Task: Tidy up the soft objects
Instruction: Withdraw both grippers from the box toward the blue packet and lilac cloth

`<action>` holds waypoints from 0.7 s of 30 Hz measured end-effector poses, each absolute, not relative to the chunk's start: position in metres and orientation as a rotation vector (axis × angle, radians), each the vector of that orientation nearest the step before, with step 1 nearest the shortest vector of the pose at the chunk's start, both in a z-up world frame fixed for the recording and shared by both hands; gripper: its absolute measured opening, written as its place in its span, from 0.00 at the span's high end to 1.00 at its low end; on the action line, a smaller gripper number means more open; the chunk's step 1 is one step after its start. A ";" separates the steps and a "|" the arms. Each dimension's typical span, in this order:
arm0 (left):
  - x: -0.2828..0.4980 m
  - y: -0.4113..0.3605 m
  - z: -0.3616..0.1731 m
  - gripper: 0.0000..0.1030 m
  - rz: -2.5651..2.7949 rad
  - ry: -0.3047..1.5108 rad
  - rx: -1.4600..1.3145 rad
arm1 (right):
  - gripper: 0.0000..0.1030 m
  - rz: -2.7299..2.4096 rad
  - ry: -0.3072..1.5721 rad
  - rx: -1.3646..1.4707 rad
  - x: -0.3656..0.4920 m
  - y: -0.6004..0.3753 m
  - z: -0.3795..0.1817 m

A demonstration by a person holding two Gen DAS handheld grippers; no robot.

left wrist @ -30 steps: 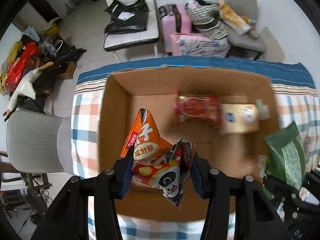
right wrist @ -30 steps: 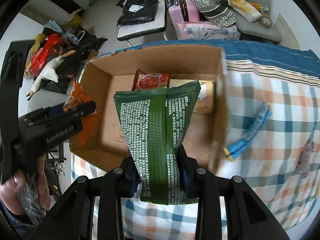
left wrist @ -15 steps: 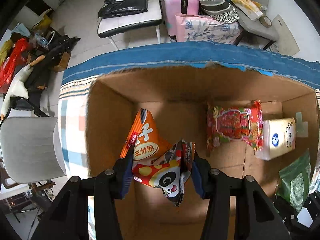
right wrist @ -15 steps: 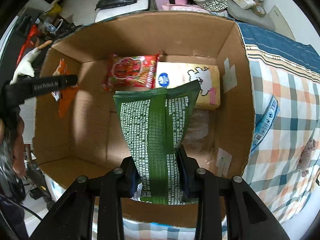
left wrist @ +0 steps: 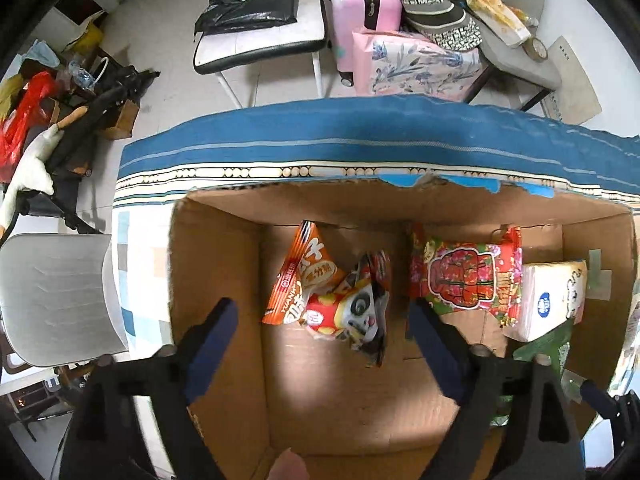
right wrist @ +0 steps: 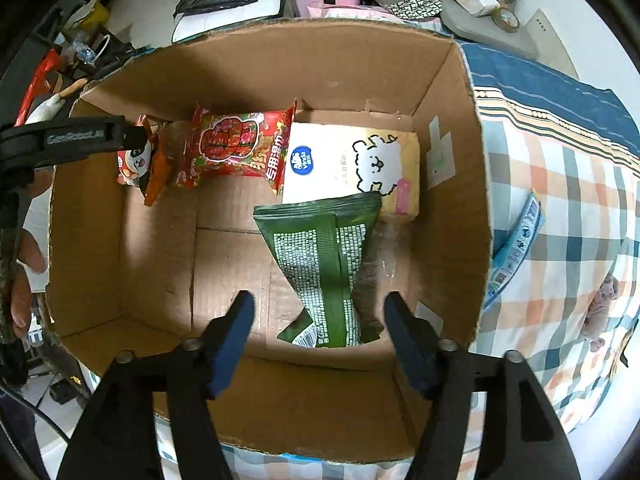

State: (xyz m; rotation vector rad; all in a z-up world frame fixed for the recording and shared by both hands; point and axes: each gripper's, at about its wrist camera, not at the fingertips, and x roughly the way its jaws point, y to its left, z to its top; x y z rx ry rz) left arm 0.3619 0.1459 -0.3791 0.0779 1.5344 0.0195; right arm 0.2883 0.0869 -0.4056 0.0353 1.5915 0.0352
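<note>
A cardboard box (left wrist: 216,264) (right wrist: 452,128) stands on the checked tablecloth. My left gripper (left wrist: 320,312) is open above the box's left part, and the orange panda snack packets (left wrist: 336,300) (right wrist: 138,160) lie loose on the box floor between its jaws. My right gripper (right wrist: 318,306) is open over the box's near right part, and the green packet (right wrist: 324,264) (left wrist: 540,344) lies on the floor just beyond its jaws. A red packet (left wrist: 466,276) (right wrist: 236,148) and a white tissue pack (left wrist: 554,300) (right wrist: 356,164) lie at the back of the box.
A blue-and-white packet (right wrist: 518,244) and a small plush toy (right wrist: 604,304) lie on the cloth right of the box. Chairs, a pink suitcase (left wrist: 360,4) and bags stand on the floor beyond the table. A grey chair (left wrist: 52,292) stands at the left.
Both grippers have opened. The panda snack packets dropped from the left gripper and the green packet from the right one onto the box floor.
</note>
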 end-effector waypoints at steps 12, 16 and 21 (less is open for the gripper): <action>0.296 0.146 -0.332 0.02 -0.017 1.447 0.012 | 0.00 0.039 1.534 0.031 0.265 0.089 -0.375; 0.266 0.141 -0.309 0.02 -0.025 1.405 0.007 | 0.00 0.033 1.500 0.011 0.253 0.090 -0.361; 0.232 0.137 -0.280 0.02 -0.017 1.347 0.013 | 0.00 0.029 1.439 -0.003 0.231 0.090 -0.334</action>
